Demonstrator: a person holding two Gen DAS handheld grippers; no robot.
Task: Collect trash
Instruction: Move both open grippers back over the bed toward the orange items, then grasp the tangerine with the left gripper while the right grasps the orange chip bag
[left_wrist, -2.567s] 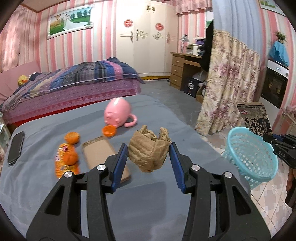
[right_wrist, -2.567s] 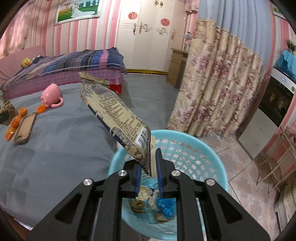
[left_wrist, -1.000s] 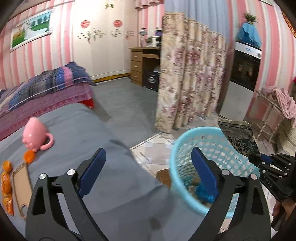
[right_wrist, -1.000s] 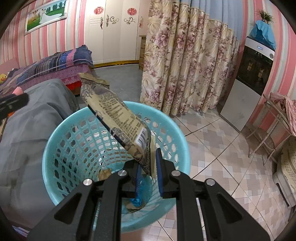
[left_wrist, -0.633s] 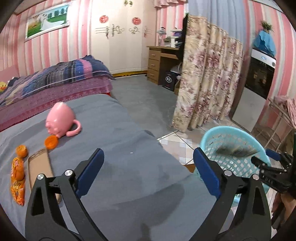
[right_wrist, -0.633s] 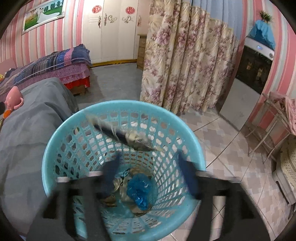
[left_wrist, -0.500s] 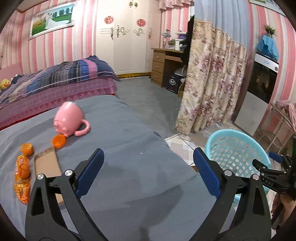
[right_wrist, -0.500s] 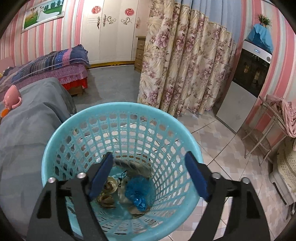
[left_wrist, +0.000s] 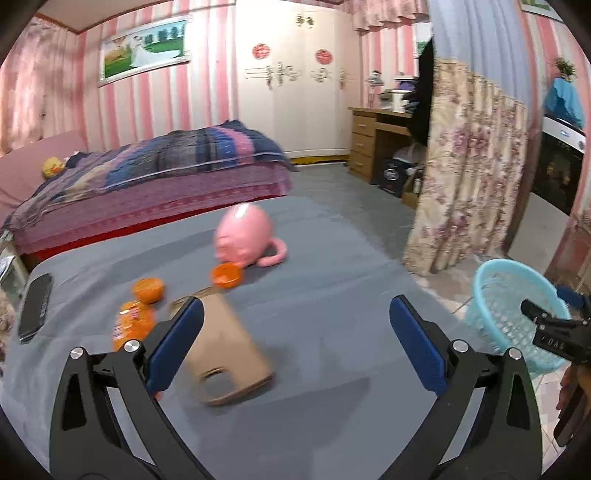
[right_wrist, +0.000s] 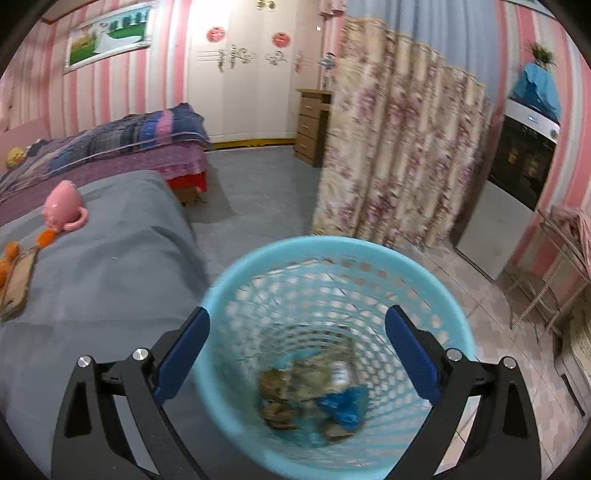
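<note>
Both my grippers are spread wide and empty: the right gripper (right_wrist: 295, 354) hangs over the blue basket (right_wrist: 439, 291), where dropped trash (right_wrist: 314, 391) lies at the bottom. My left gripper (left_wrist: 295, 336) faces the grey bed (left_wrist: 332, 295); I'd aim for the orange wrapper (left_wrist: 131, 325) at near left, approaching low and closing squarely, avoiding the tan phone case (left_wrist: 225, 350) beside it.

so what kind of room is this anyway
Most likely a home bedroom. There is a made bed with a striped quilt, a tall white wardrobe against pink striped walls, and a wooden desk with drawers. A blue trash basket stands on the tiled floor.
</note>
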